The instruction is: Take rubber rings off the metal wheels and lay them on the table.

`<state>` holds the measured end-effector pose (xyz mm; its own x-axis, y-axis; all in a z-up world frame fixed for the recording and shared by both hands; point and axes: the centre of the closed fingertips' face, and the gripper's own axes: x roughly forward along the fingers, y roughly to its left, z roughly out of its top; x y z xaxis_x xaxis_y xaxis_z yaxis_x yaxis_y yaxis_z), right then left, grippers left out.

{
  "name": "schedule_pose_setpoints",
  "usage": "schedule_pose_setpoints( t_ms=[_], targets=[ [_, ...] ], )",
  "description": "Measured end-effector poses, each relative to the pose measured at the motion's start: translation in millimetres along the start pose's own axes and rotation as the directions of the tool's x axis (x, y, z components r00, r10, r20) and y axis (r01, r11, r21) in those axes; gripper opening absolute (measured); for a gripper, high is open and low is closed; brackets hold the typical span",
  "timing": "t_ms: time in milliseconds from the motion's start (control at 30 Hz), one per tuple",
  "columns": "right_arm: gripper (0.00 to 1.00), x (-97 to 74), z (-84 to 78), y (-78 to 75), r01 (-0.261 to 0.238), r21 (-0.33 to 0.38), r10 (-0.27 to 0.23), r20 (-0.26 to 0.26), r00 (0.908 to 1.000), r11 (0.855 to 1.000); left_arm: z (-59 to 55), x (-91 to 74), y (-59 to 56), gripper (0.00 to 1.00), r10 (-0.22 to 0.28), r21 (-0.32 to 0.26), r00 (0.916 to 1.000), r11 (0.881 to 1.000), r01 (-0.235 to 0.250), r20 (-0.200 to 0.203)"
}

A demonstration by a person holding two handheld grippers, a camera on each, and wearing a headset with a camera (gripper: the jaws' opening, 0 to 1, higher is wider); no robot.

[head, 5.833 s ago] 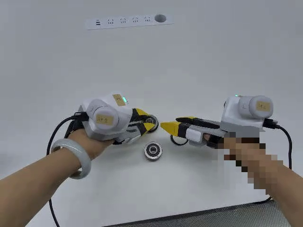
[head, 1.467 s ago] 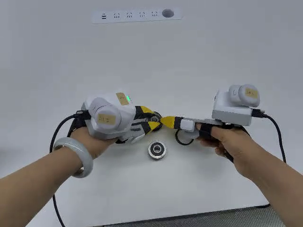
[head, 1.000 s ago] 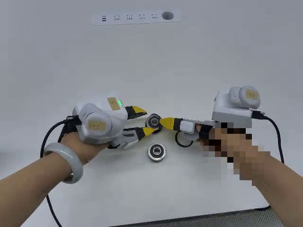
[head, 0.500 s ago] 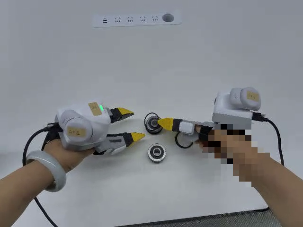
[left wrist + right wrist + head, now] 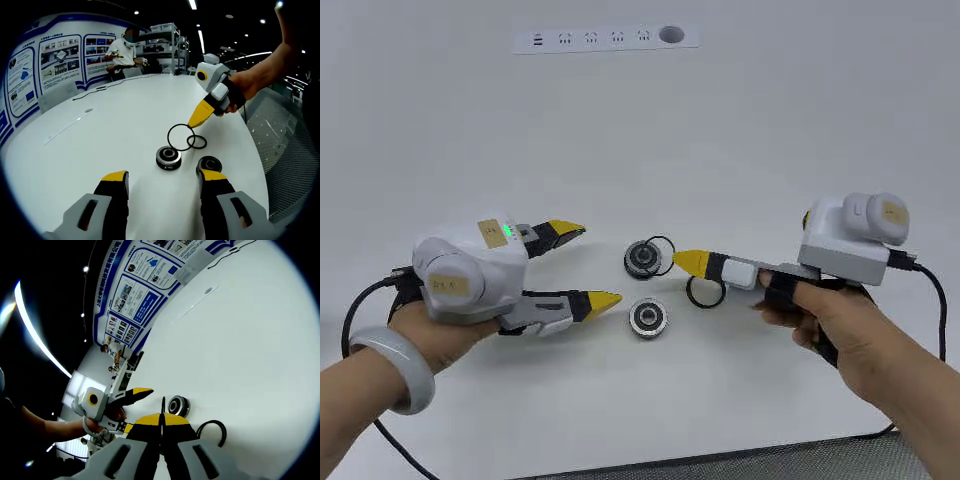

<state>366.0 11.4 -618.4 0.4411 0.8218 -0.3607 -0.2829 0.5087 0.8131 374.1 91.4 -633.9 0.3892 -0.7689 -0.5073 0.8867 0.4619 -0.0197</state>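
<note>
Two metal wheels lie flat on the desk (image 5: pixel 770 150). Where do we log them? (A)

We log the far wheel (image 5: pixel 641 260) between the two tools. The near wheel (image 5: pixel 648 317) sits just toward us from it, and the two do not touch. (B)

What state do we record for the right tool? (A)

We record the right tool (image 5: pixel 678 262) with its jaws pressed together. In the right gripper view, a thin rubber ring (image 5: pixel 162 407) stands edge-on, pinched between the yellow tips. In the head view, that ring hangs off the tip, just beside the far wheel. We cannot tell whether ring and wheel touch. (B)

And the left tool? (A)

We record the left tool (image 5: pixel 585 263) with its jaws spread wide, holding nothing. In the left gripper view, the near wheel sits just ahead of one yellow tip. (B)

Do we note any other ring? (A)

One thicker black ring (image 5: pixel 704 304) lies flat on the desk, partly under the right tool, near both wheels and touching neither. We also note a white power strip (image 5: pixel 600 38) at the far side of the desk. (B)
</note>
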Motion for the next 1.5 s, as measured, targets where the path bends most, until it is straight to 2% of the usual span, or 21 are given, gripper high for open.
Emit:
schedule_pose_setpoints(
  t_ms=[100, 300, 700, 967, 1133, 1300, 1500],
  targets=[
    [0.02, -9.1, -5.1, -6.2, 0.018, 0.021, -0.018, 0.003, 0.9998, 1.0, -4.9, -1.1, 2.7, 0.59, 0.011, -0.001, 0.9998, 1.0, -0.011, -0.017],
    [0.02, -22.9, -17.8, -20.3, 0.06, 0.057, -0.06, -0.006, 0.9982, 0.997, -6.4, -2.3, 5.8, 0.58, 0.023, -0.007, 0.9996, 1.0, -0.023, -0.019],
    [0.02, -28.5, -22.3, -39.8, 0.123, 0.086, -0.123, -0.009, 0.9924, 0.989, -6.8, -1.1, 4.8, 0.55, 0.023, -0.011, 0.9995, 1.0, -0.024, -0.022],
    [0.07, -31.5, -20.3, -39.3, 0.151, -0.021, -0.152, -0.017, 0.9883, 0.988, -9.3, -1.5, 3.1, 0.53, 0.014, -0.01, 0.9993, 1.0, -0.015, -0.033],
    [0.12, -34.6, -23.6, -42.2, 0.179, -0.158, -0.191, -0.066, 0.9794, 0.971, -7.4, 1.4, 3.3, 0.52, 0.013, -0.011, 0.9994, 1.0, -0.013, -0.033],
    [0.13, -37.2, -20.5, -44.6, 0.188, -0.183, -0.202, -0.06, 0.9776, 0.965, -2.5, 4.7, 3.3, 0.51, 0.01, -0.011, 0.9997, 1.0, -0.01, -0.021],
    [0.14, -34.5, -11.5, -41.7, 0.182, -0.191, -0.195, -0.046, 0.9798, 0.964, 2.6, 11.5, 2.0, 0.46, -0.007, 0.001, 0.9999, 1.0, 0.007, -0.015]
  ],
)
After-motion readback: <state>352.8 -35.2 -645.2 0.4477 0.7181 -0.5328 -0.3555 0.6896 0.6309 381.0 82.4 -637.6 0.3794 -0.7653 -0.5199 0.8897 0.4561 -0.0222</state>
